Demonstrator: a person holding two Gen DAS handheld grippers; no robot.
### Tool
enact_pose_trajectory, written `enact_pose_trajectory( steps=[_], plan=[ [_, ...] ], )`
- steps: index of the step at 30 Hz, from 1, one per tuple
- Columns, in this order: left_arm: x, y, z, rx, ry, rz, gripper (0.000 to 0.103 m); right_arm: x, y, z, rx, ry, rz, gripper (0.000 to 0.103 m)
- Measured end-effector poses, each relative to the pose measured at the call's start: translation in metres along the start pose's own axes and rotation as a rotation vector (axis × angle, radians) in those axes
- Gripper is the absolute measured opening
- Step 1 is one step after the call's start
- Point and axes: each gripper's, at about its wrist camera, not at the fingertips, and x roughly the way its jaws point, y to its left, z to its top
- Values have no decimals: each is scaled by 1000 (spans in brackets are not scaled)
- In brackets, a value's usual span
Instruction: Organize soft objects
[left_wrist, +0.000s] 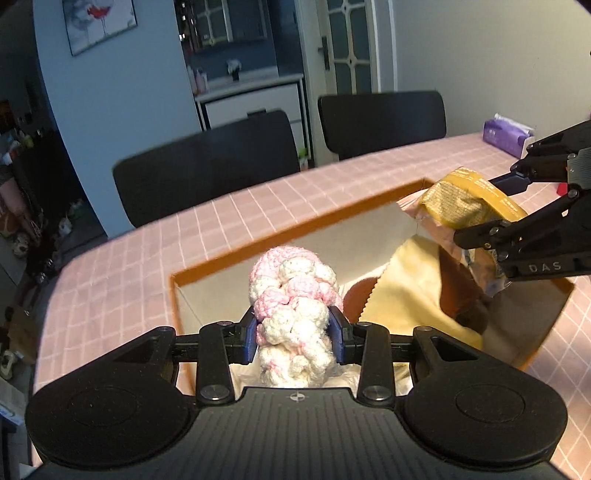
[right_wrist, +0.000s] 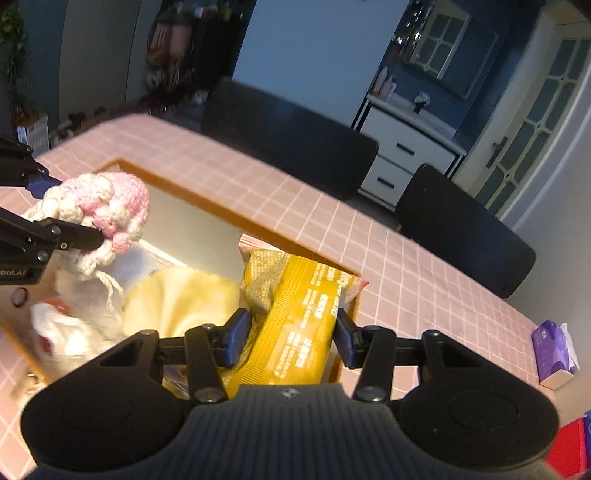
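Observation:
My left gripper (left_wrist: 295, 334) is shut on a pink and white crocheted toy (left_wrist: 293, 299) and holds it over the orange-rimmed box (left_wrist: 295, 225); the toy also shows in the right wrist view (right_wrist: 99, 210). My right gripper (right_wrist: 291, 341) holds a yellow snack packet (right_wrist: 299, 325) between its pads above the box's right end (right_wrist: 347, 314); the packet touches the right pad, with a small gap at the left. In the left wrist view the packet (left_wrist: 465, 199) sits in the right gripper (left_wrist: 487, 206). A yellow cloth (left_wrist: 413, 280) and white soft items (right_wrist: 70, 328) lie inside the box.
The box sits on a table with a pink checked cloth (left_wrist: 147, 258). A purple tissue pack (left_wrist: 508, 134) lies at the table's far right, also in the right wrist view (right_wrist: 556, 350). Two black chairs (left_wrist: 207, 166) stand behind the table. A red object (right_wrist: 569, 446) lies at the right.

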Motion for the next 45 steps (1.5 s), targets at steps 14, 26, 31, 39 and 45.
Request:
enact_pose_trajectory(
  steps=[14,26,31,39,45],
  plan=[
    [15,7,-13,2,52,27,63,6,3,0,24,-2,-4,68],
    [-23,0,-4,27,-44,20,81,-32,13,-1,65,-66,-27,80],
    [-51,-4,-1,20,-109,25,82,-57,12,-6,104,-93,-24,82],
    [-114,-10,-3,-44,-291,17,82,-115,10,-26,226,-178,-23,84],
    [-163,-23,-14,-88,-456,54,81,-167,15,-55,302,-286,4,93]
  ],
)
